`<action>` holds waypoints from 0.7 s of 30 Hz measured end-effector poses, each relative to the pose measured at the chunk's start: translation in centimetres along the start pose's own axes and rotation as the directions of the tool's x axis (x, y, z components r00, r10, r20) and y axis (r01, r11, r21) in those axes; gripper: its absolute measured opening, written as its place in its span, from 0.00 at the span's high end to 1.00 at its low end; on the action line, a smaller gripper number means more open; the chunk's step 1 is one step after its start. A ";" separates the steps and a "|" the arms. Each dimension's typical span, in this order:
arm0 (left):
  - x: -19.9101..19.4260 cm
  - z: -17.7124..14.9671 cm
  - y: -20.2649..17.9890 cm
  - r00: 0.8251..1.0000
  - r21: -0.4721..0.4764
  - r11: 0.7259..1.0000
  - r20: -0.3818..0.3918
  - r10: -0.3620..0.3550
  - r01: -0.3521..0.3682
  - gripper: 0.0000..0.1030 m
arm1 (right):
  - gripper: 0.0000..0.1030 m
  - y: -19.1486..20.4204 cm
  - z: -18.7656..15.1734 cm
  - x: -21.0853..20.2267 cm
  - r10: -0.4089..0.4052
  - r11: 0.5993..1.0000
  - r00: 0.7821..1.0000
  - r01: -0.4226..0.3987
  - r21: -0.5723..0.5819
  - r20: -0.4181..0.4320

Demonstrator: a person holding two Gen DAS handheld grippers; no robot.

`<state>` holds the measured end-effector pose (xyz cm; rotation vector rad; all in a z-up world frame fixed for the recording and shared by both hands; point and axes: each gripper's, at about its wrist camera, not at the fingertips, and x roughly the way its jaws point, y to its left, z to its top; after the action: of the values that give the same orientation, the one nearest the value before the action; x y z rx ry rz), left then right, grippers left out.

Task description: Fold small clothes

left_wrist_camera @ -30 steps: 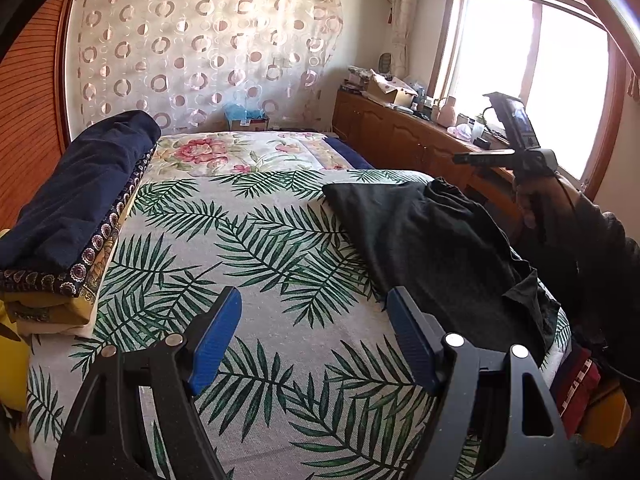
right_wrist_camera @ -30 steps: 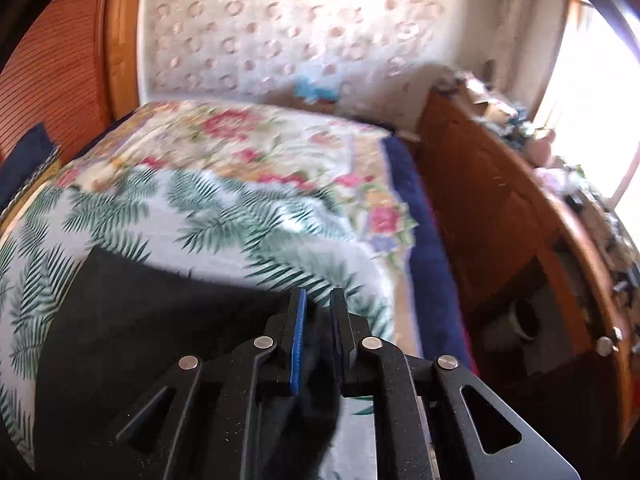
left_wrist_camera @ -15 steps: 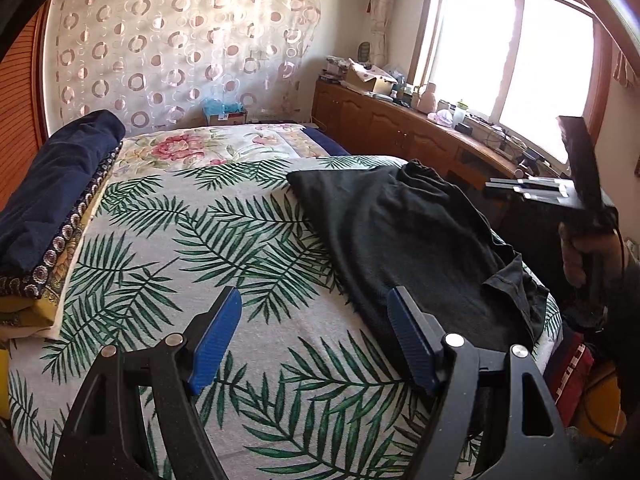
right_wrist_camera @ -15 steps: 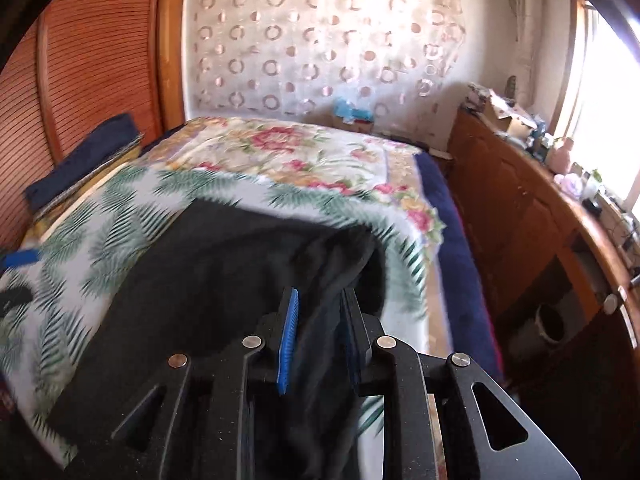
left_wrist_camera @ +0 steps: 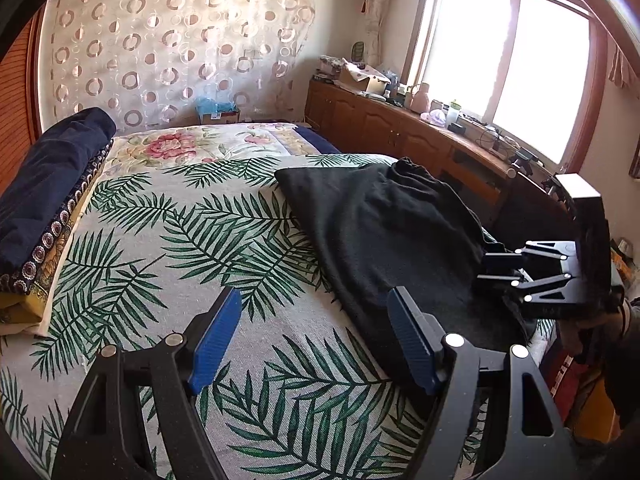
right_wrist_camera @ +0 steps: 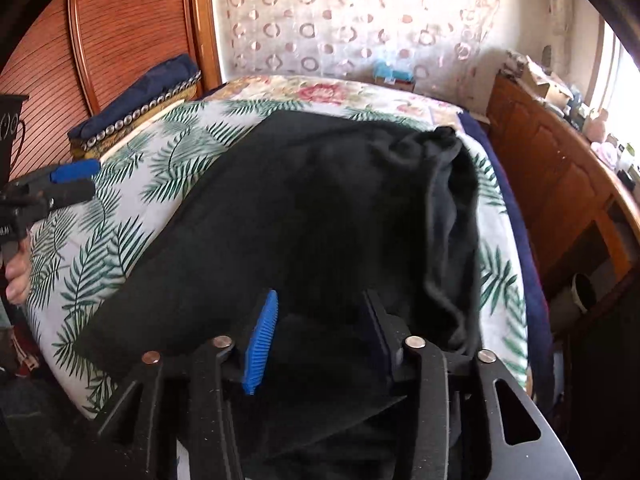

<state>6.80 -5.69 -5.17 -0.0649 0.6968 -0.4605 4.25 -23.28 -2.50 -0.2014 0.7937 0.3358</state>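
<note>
The right tool point(right_wrist_camera: 316, 336) hangs with jaws apart over the near hem of the black garment point(right_wrist_camera: 304, 216), touching nothing. The garment lies on the bed point(left_wrist_camera: 168, 240), long axis running away toward the far end. The left tool point(left_wrist_camera: 316, 336) is open, empty, just left of it.

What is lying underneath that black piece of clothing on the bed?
The black garment lies on a palm-leaf bedspread, which shows all around it. Whatever sits directly beneath the cloth is covered and cannot be seen.
</note>
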 end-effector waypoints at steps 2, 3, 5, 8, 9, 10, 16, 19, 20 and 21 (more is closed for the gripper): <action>0.2 -0.1 0.0 1.000 -0.001 1.000 -0.010 -0.005 0.005 0.26 | 0.55 -0.5 0.0 0.0 -0.010 1.000 1.000 0.010 -0.006 -0.023; 0.3 -0.2 -0.1 1.000 0.001 1.000 -0.012 -0.005 0.005 0.26 | 0.55 -0.7 -0.2 -0.2 -0.014 1.000 0.999 0.014 -0.013 -0.029; 0.2 -0.3 -0.3 1.000 0.004 1.000 -0.012 -0.006 0.006 0.26 | 0.55 -0.9 -0.2 -0.5 -0.021 0.999 0.999 0.020 -0.026 -0.045; 0.1 -0.2 -0.6 1.000 0.004 1.000 -0.017 -0.003 0.003 0.26 | 0.58 -1.2 -0.7 -1.1 -0.007 0.999 0.998 0.005 -0.041 -0.061; 0.1 -0.1 -0.7 1.000 0.007 1.000 -0.018 -0.001 0.001 0.26 | 0.67 -1.4 -1.1 -1.5 0.013 0.999 0.998 -0.015 -0.045 -0.064; 0.1 -0.1 -0.9 1.000 0.014 1.000 -0.019 -0.001 0.002 0.26 | 0.73 -1.4 -1.3 -1.8 0.027 0.998 0.997 -0.030 -0.053 -0.069; 1.1 0.2 -2.8 0.999 0.046 0.999 -0.044 0.001 0.001 0.26 | 0.89 -3.3 -3.2 -4.5 0.028 0.996 0.997 -0.033 -0.080 -0.065; 1.9 0.5 -4.2 0.998 0.068 0.998 -0.058 -0.002 0.006 0.26 | 0.89 -4.6 -4.6 -6.4 0.015 0.996 0.998 -0.020 -0.082 -0.056; 2.2 0.6 -4.7 0.998 0.080 0.997 -0.067 -0.001 0.007 0.26 | 0.89 -5.1 -5.2 -7.1 0.011 0.997 0.998 -0.015 -0.079 -0.058; 2.4 0.8 -5.1 0.997 0.086 0.996 -0.072 -0.001 0.007 0.26 | 0.89 -5.3 -5.8 -7.7 0.006 0.997 0.998 -0.011 -0.080 -0.063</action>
<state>6.91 -11.36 -4.97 0.0319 0.7463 -0.4981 -2.58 -31.65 -0.62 -0.2851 0.8443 0.3708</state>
